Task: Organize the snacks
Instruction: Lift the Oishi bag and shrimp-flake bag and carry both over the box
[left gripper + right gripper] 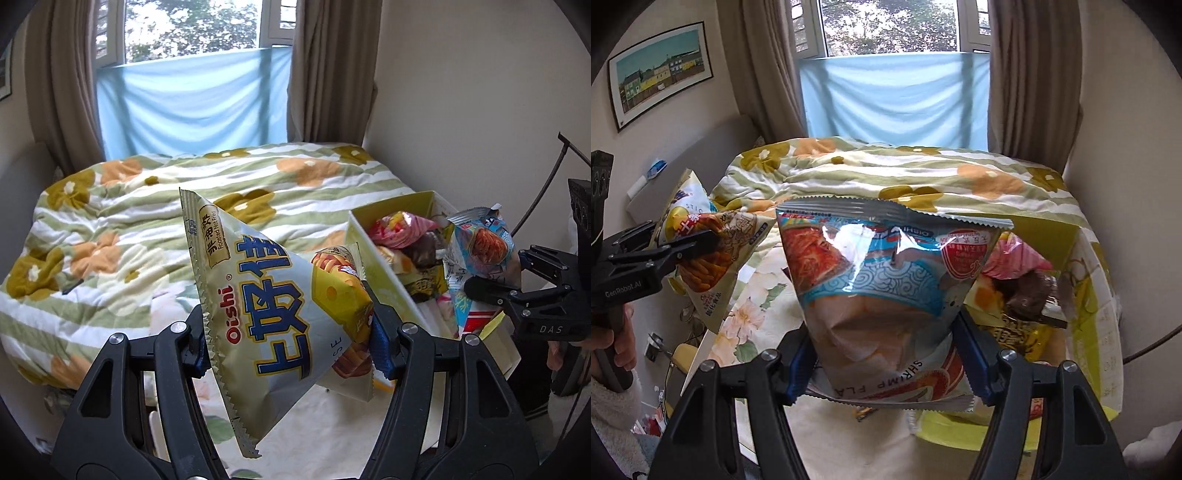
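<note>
**Both bags lifted, box waiting**

Closest to each lens, low in both frames, I have a snack bag pinched between blue pads. My left tool [295, 350] is closed on the Oishi cheese-stick bag [266, 302], a silvery-grey foil pillow with crimped, saw-toothed seams; it hangs tilted in the lower centre of the left wrist view, clear of the bed. My right tool [886, 369] clamps the shrimp-flavour bag [882, 291], glossy film in blue and orange, puffed with air and throwing a bright glare near the frame's centre. Each tool stands at a middling gap, set by the bag it squeezes.

I judge this to be the carry step: two bags are up and neither is placed. Just beyond, at the right of both frames, sits the yellow-green cardboard box [384, 280], stiff-walled and open-topped, already loaded with a pink wrapper [400, 229] and a dark brown packet [1030, 299]. The next move, as I read it, calls for bringing one bag over the rim and loosening the pads only once it rests inside; slick, air-filled foil may slide or bounce out.

Beneath and behind lies the bed, with a soft, rumpled quilt [122, 221] in green stripes and ochre flowers. Farthest, at the top, a pale blue cloth [192, 107] covers the lower window between brown curtains [1030, 88].
</note>
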Demonstrator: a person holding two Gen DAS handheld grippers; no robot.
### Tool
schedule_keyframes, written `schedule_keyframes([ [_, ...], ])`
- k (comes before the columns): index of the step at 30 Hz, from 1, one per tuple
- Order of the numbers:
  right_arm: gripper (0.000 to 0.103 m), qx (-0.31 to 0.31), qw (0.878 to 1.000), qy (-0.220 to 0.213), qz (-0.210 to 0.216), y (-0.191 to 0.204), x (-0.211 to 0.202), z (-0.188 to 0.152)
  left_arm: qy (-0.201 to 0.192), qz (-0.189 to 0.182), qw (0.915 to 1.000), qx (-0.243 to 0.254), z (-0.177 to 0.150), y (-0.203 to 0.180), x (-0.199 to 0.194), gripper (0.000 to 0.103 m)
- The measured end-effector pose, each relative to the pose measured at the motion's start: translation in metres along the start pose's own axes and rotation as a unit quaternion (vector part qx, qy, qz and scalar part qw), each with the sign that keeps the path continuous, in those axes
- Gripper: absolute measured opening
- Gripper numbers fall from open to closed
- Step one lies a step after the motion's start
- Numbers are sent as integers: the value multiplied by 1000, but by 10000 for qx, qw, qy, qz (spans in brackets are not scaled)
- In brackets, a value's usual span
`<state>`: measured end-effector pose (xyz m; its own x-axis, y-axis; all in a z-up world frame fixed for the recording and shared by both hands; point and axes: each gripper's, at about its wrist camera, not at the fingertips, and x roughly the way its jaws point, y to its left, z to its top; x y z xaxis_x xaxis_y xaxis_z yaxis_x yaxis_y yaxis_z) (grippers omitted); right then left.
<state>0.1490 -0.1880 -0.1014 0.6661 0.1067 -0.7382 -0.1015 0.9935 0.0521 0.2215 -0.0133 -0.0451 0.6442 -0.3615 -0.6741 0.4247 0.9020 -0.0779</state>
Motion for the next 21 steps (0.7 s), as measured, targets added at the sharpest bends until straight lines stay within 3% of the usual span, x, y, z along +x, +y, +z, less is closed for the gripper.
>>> schedule_keyframes([
  [5,64,166,9997,-8,-192,-62,-15,1,75,-389,9991,132,22,-73,33,62],
  [10,64,305,9992,-4,-254,-115,-23,-1,432,-639,9970,101,31,-133,84,62],
  [16,64,310,9992,195,-185,-160,-17,-9,1008,-788,9918,-64,17,-186,146,62],
  [21,64,188,9992,359,-24,-177,-10,-17,1296,-835,9875,-333,-4,-213,173,65],
])
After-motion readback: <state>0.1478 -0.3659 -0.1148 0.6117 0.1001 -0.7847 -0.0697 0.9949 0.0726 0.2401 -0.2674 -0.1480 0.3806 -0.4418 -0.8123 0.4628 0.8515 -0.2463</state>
